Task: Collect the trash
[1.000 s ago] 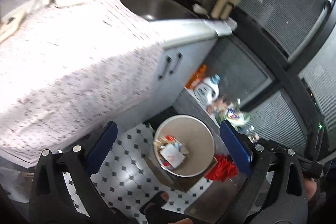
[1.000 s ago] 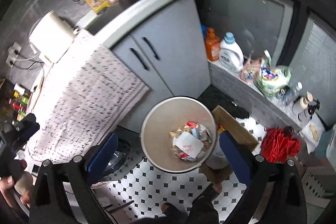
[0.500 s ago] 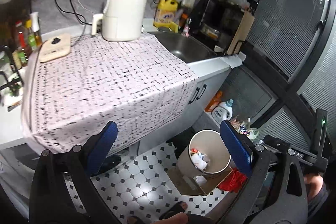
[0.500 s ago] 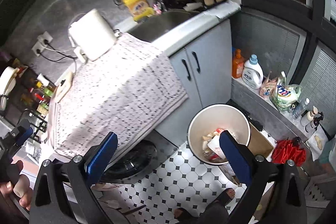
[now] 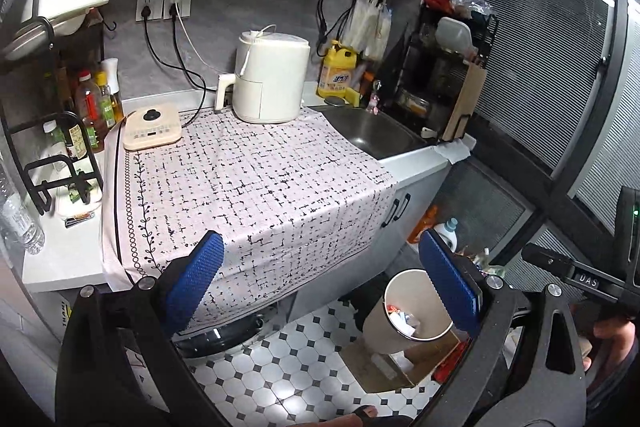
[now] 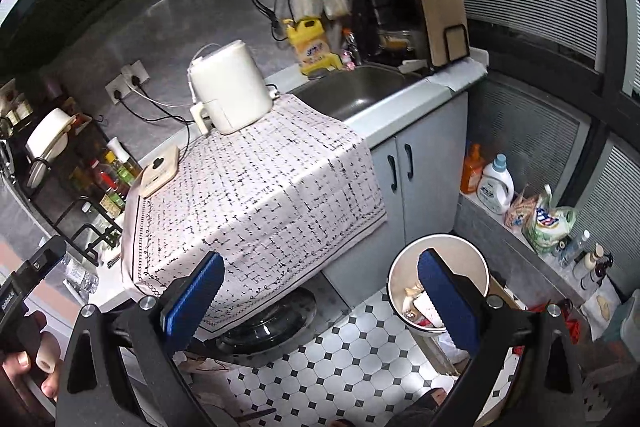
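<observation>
Both views have swung up and back from looking straight down into the trash bin to taking in the whole kitchen; bin now sits low right, on the tiled floor in front of the cabinet. Trash inside it: crumpled paper and wrappers, red and white bits. Likely light, soft, crushable, no fragility worry; best pinched at a raised fold or edge, not the flat face. Bin itself looks like thin plastic, light, would tip if pushed at the rim.

Left claw spread wide, nothing between the blue pads. Right claw likewise released and empty.

Outward: cardboard box touching the bin's base, red cloth near right. Surface carries a patterned cloth, white appliance far, scale-like pad far left. Small items by the black rack, far left, possibly wrappers, too small to tell.
</observation>
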A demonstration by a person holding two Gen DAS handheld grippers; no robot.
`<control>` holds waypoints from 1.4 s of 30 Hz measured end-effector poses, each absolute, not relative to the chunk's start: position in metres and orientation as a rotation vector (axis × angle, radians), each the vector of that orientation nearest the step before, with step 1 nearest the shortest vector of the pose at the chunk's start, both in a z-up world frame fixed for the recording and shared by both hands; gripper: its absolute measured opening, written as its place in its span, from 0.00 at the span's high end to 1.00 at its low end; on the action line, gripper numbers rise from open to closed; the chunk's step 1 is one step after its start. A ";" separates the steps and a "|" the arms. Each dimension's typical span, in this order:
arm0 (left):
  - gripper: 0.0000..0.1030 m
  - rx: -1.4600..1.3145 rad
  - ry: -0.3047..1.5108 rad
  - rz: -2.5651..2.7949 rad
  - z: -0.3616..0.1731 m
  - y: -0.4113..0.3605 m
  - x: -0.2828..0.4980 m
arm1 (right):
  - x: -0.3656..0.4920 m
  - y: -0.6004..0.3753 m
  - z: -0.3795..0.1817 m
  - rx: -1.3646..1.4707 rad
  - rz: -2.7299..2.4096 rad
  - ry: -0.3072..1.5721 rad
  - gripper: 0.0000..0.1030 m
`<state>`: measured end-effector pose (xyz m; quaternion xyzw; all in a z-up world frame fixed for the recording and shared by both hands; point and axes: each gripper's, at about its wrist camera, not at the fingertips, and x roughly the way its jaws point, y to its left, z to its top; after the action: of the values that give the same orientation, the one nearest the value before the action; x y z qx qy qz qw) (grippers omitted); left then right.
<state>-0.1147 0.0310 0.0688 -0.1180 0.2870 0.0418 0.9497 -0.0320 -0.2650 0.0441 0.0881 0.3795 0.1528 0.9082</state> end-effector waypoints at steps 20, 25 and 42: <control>0.06 -0.262 0.550 0.116 0.074 0.059 -0.133 | -0.024 -0.222 0.036 0.160 0.366 0.792 0.08; 0.06 -0.257 0.554 0.121 0.070 0.065 -0.136 | -0.027 -0.215 0.033 0.161 0.367 0.792 0.08; 0.06 -0.248 0.536 0.099 0.076 0.070 -0.147 | -0.036 -0.210 0.036 0.165 0.368 0.779 0.08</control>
<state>-0.1475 0.0702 0.0755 -0.1219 0.2638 0.0485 0.9556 -0.0365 -0.2100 0.0363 0.0799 0.3773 0.1780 0.9053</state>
